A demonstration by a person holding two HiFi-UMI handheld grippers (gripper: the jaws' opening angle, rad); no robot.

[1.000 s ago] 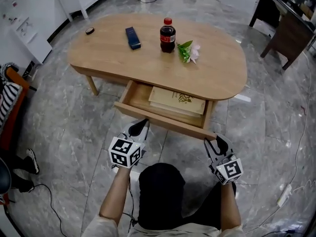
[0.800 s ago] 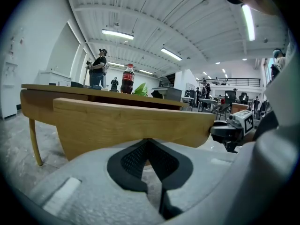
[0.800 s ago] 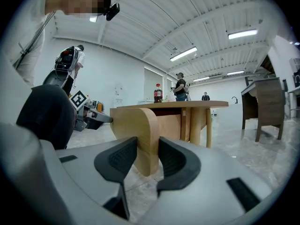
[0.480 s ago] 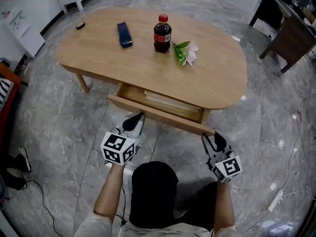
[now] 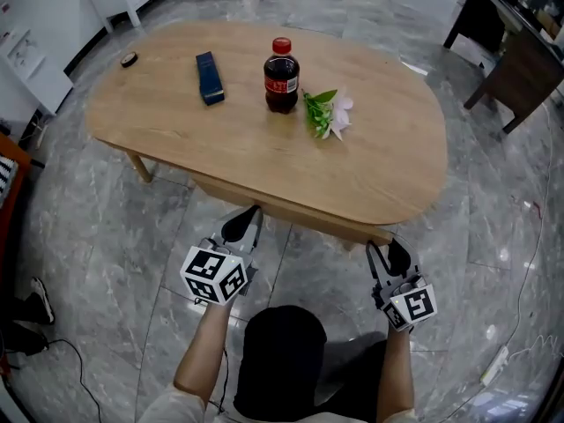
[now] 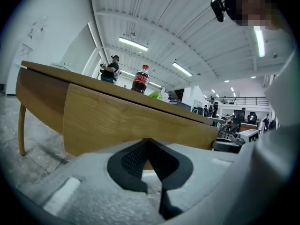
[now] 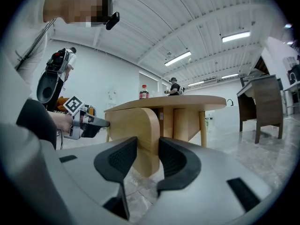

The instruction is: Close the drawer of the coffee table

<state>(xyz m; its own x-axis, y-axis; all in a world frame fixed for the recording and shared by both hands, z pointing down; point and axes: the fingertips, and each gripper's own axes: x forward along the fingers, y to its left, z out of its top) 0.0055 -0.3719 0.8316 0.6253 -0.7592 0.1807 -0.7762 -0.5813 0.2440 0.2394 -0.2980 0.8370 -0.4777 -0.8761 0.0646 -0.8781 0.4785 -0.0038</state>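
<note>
Left gripper (image 6: 147,142): jaws clenched together, empty, tips against drawer front (image 6: 117,121). Right gripper (image 7: 147,144): jaws spread wide, rounded right end of drawer front between them, no clear clamp on it. Drawer sits in under coffee table (image 5: 247,139); from head view only front strip shows below near edge, both grippers at it, left toward middle, right at end. On tabletop: cola bottle (image 5: 281,76) upright, flower (image 5: 328,113) beside it, blue box (image 5: 209,77) to its left.
</note>
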